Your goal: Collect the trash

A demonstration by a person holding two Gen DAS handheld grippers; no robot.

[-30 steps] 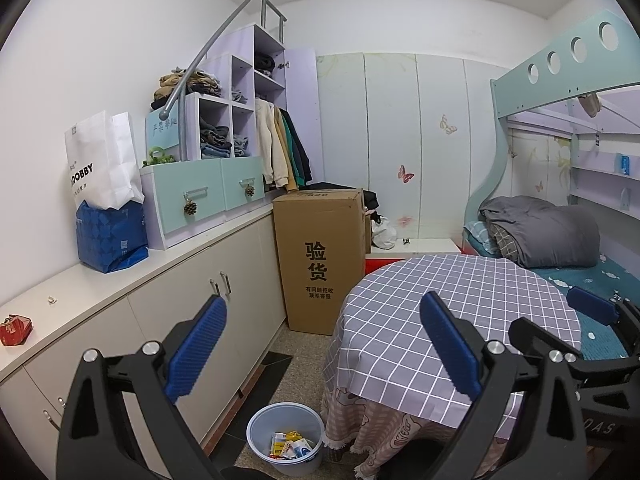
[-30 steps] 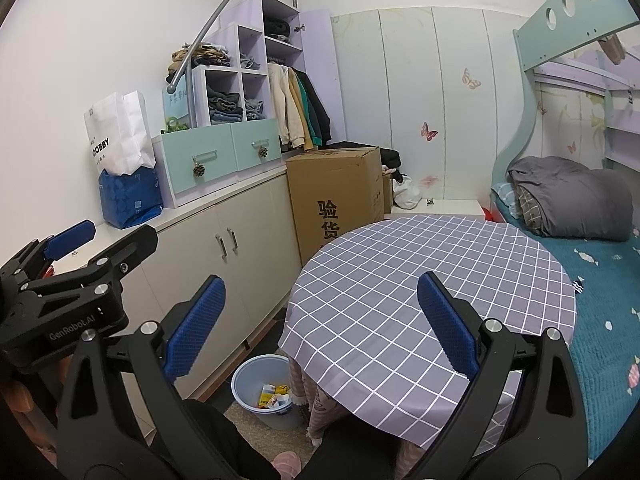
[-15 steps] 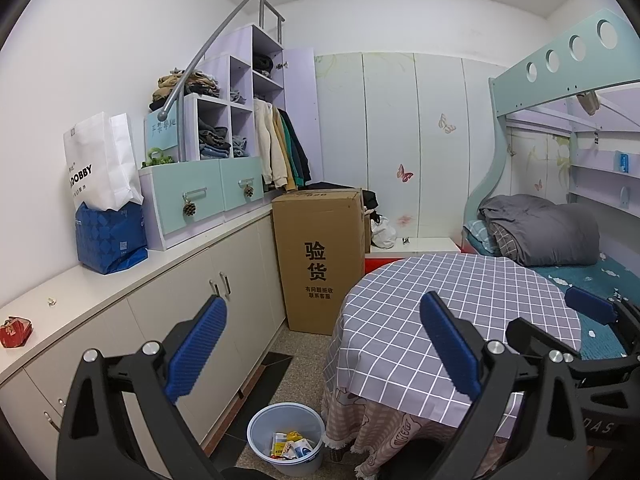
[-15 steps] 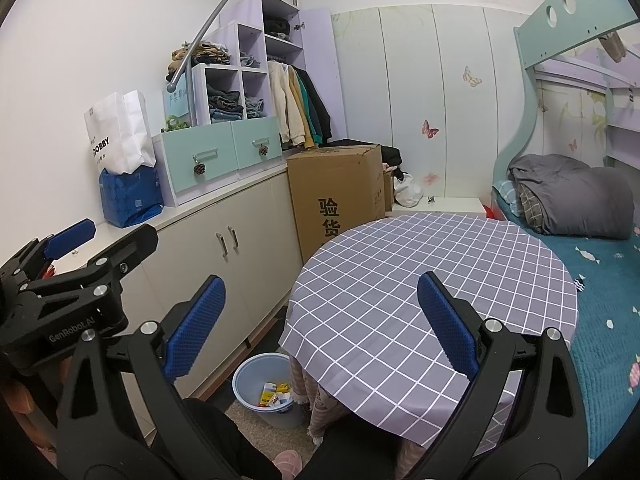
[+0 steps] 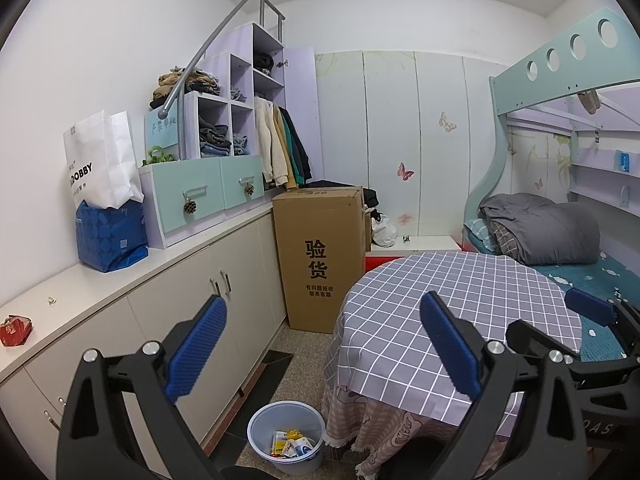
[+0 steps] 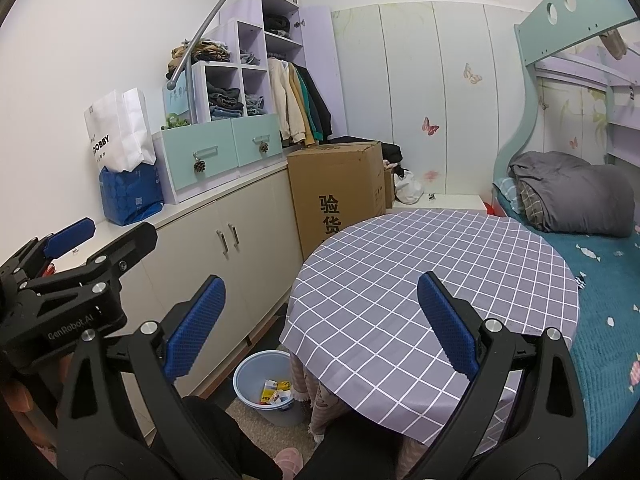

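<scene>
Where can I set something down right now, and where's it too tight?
Free: the checked tablecloth is bare all over; the counter is bare between the blue bag and the red item. Tight: the floor gap around the bin, between cabinets and table.

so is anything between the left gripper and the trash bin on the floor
Nothing visible blocks it. The blue trash bin stands on the floor below the left gripper, between the white cabinets and the checked tablecloth. The cloth's hanging edge is close beside the bin's rim but does not cover the opening.
</scene>
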